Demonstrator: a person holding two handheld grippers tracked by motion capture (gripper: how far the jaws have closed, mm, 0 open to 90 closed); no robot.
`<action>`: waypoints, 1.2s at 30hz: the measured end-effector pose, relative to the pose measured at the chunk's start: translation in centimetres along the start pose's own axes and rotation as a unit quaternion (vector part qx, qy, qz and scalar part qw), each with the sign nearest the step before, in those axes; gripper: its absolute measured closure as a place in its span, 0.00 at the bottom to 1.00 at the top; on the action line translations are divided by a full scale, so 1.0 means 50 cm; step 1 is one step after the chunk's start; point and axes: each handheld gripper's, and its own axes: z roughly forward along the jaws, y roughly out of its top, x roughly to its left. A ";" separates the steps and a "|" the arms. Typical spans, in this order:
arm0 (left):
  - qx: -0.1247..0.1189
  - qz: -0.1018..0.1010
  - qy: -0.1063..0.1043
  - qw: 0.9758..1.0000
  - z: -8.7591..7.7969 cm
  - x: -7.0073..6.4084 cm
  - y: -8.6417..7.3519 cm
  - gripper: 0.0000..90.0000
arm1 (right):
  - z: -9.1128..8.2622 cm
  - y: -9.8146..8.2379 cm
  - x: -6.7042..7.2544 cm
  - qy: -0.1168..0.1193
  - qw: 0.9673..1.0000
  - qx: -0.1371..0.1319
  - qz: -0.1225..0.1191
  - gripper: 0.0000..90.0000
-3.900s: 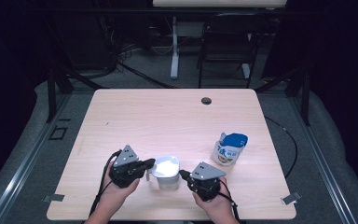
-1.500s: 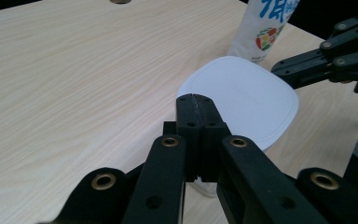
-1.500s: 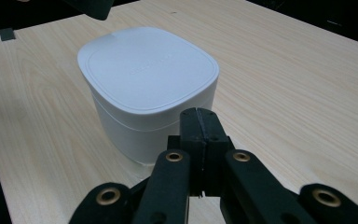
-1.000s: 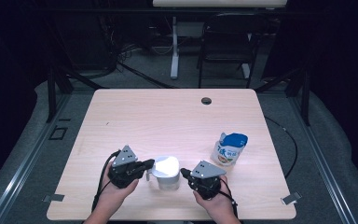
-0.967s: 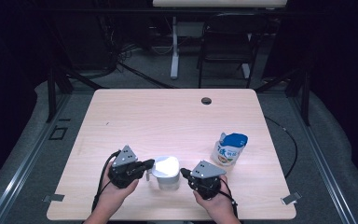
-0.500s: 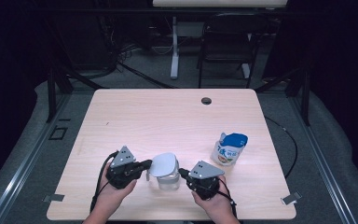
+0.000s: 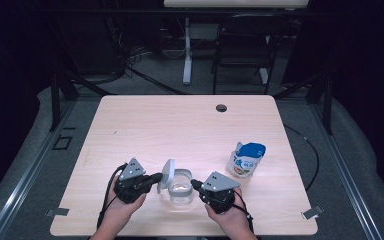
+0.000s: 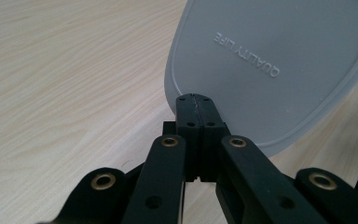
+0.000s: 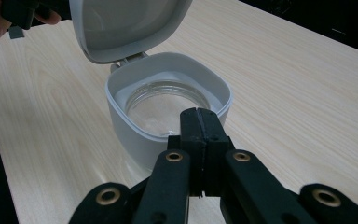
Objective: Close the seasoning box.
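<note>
My left gripper [image 7: 156, 178] sits near the front edge of the table [image 7: 180, 125], its two black jaws pressed fully together; in the left gripper view [image 8: 196, 105] the closed tips lie against the outer face of a grey hinged lid [image 8: 279, 60], at its lower rim, and I cannot tell whether any edge of the lid is pinched between them. The lid, embossed with the words QUALITY LIFE, stands raised and nearly upright [image 7: 167, 175] above the small white container [image 7: 181, 186] to which it is hinged. My right gripper [image 7: 195, 185] lies just on the other side of that container, jaws likewise closed flush; in the right gripper view [image 9: 198, 119] their tips rest at the near rim of the container [image 9: 135, 135], with nothing visible between them. The same view shows the container's interior: a rounded square white wall enclosing a clear glass inner vessel [image 9: 165, 105], and the open lid [image 9: 121, 23] tilted back over the far side, with the fingers of my left hand [image 9: 0, 21] behind it. Each gripper is held in one hand, the forearms entering from the bottom of the high view, so the container sits between the two grippers, close to the table's front edge and a little left of centre. Farther to the right, well apart from the grippers, a white pot with a blue lid [image 7: 246, 160] stands on the table. A small dark round hole [image 7: 221, 108] marks the far edge of the tabletop.
</note>
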 end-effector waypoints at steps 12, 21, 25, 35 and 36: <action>-0.005 -0.014 0.001 1.000 0.004 0.003 -0.012 1.00 | 0.001 0.000 0.000 0.000 1.000 -0.003 0.004 1.00; -0.007 -0.017 -0.001 1.000 0.004 0.005 -0.015 1.00 | 0.001 -0.001 0.001 -0.001 1.000 -0.004 0.005 1.00; -0.004 -0.018 -0.001 1.000 0.005 0.005 -0.017 1.00 | 0.001 -0.001 0.001 0.000 1.000 -0.005 0.006 1.00; 0.002 -0.016 -0.003 1.000 0.006 0.006 -0.024 1.00 | 0.001 -0.001 0.002 -0.002 1.000 -0.005 0.007 1.00; 0.001 -0.016 -0.003 1.000 0.006 0.006 -0.025 1.00 | 0.001 -0.001 0.002 -0.002 1.000 -0.005 0.007 1.00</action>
